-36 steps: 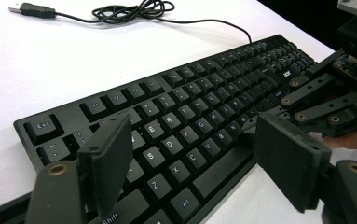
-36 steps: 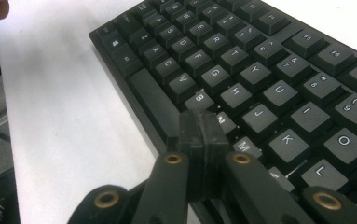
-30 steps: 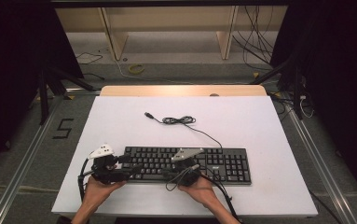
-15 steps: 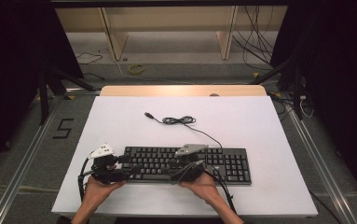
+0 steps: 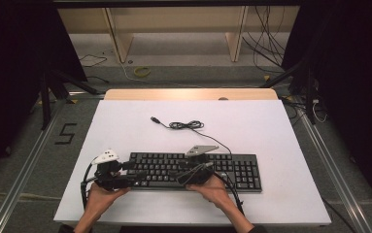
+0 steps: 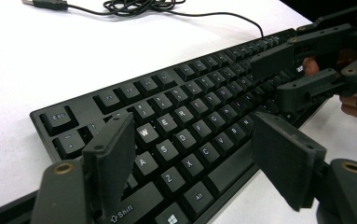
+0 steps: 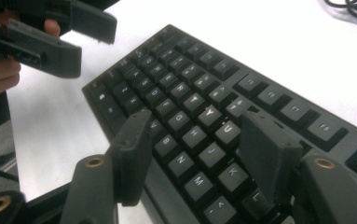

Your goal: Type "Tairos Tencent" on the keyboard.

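Observation:
A black keyboard (image 5: pixel 232 167) lies along the near side of the white table (image 5: pixel 271 126), and its cable (image 5: pixel 186 125) runs back to a loose coil and a USB plug. My left gripper (image 6: pixel 195 154) hovers open over the keyboard's left end, above the letter keys (image 6: pixel 167 123). My right gripper (image 7: pixel 199 144) sits over the middle keys (image 7: pixel 195 100); its jaws have just been opening and stand apart with nothing clamped between them. Each gripper faces the other: the right one (image 6: pixel 281 74) is visible from the left, the left one (image 7: pixel 85 44) from the right.
The cable coil (image 6: pixel 134 7) lies on bare table behind the keyboard. A wooden strip (image 5: pixel 188 94) edges the table's far side. Metal rails (image 5: pixel 21 184) run along both sides on the floor, with a taped "5" (image 5: pixel 66 133) at the left.
The right gripper has shifted slightly over the keyboard's middle, its grey plate sitting a little farther back. The left hand and the keyboard have stayed put.

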Motion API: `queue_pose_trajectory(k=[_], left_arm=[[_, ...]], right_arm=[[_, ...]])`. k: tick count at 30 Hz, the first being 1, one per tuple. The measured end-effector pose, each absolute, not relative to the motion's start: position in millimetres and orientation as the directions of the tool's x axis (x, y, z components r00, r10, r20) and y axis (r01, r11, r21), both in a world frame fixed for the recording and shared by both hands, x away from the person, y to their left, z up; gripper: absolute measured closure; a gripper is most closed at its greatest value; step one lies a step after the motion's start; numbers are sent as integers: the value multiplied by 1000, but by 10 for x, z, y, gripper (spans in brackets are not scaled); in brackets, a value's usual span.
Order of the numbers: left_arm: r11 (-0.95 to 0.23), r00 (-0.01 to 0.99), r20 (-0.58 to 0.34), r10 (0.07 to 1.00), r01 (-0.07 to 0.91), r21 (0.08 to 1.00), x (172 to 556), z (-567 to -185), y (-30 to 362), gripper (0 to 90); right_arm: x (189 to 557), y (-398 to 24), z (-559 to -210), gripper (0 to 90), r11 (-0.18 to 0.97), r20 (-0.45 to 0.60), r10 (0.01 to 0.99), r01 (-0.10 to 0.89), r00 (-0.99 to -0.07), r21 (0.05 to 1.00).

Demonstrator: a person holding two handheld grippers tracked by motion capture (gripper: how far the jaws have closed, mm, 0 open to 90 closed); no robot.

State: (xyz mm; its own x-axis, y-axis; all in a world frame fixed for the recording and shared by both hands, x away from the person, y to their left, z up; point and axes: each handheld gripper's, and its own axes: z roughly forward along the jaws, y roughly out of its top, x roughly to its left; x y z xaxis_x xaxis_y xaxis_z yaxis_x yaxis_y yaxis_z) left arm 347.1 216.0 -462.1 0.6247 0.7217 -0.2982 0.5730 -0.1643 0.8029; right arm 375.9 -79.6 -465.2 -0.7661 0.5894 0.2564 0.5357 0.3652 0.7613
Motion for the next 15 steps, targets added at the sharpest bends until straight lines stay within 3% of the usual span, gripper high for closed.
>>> queue_pose_trajectory(k=[7, 15], left_arm=[[-168, 601, -302, 740, 600, 782, 3484, -4639, 2179, 407], [-204, 591, -283, 755, 623, 755, 3489, -4663, 2189, 586]], right_arm=[[3810, -782, -4589, 444, 352, 261, 589, 533, -765, 769], [3873, -666, -4580, 592, 379, 237, 586, 521, -775, 765]])
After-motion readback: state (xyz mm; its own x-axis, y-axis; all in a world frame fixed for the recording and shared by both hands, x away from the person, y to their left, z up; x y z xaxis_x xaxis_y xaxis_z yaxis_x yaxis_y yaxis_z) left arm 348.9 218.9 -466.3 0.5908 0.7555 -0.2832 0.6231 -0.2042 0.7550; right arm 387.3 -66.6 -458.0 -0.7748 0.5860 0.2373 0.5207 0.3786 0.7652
